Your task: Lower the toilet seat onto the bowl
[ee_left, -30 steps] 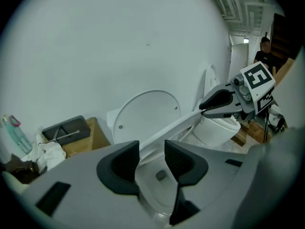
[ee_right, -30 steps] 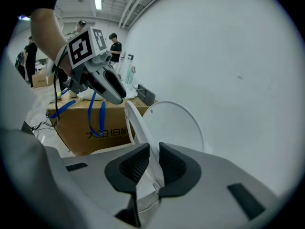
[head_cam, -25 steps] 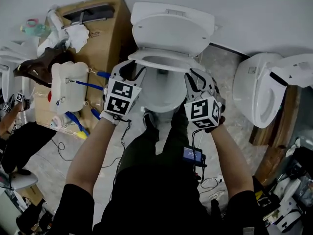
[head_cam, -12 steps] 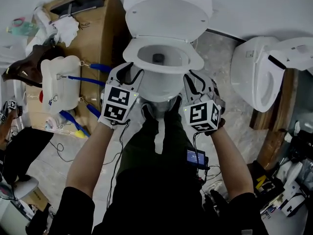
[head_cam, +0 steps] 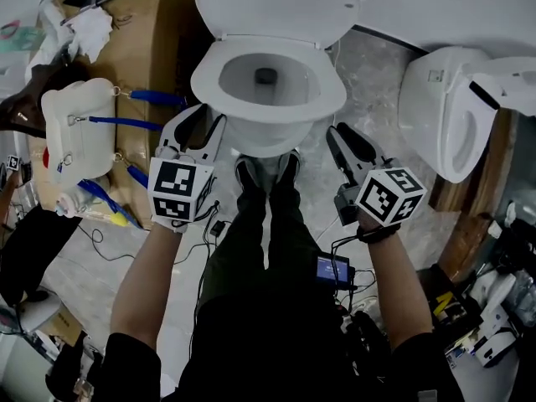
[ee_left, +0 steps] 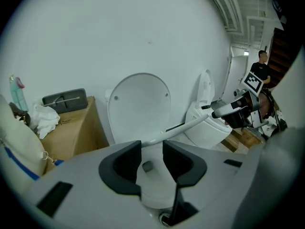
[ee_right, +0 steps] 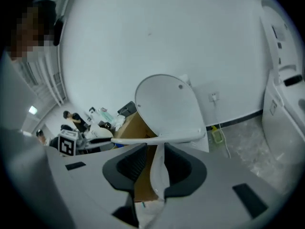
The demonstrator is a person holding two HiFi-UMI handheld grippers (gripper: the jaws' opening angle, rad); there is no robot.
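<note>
The white toilet seat [head_cam: 332, 86] lies flat on the bowl [head_cam: 266, 141], and the lid [head_cam: 276, 7] stands upright behind it. My left gripper [head_cam: 199, 126] hangs by the bowl's front left, apart from the seat. Its jaws have just been closing, they still show a gap, and nothing is between them. The seat's rim [ee_left: 190, 125] shows beyond the left gripper [ee_left: 152, 149]. My right gripper [head_cam: 342, 134] is off to the bowl's right, rolled onto its side and open. In the right gripper view the seat edge [ee_right: 162, 138] crosses above the right gripper [ee_right: 156, 163], untouched.
A second toilet [head_cam: 452, 115] stands at the right beside a wooden plank [head_cam: 477, 208]. At the left are a wooden cabinet [head_cam: 159, 48] and a white container [head_cam: 75, 132] with blue straps. The person's shoes [head_cam: 266, 174] stand at the bowl's foot. Cables lie on the floor.
The seat went from half raised to flat on the bowl. Both grippers drew back from it and lower, and the right gripper rolled onto its side.
</note>
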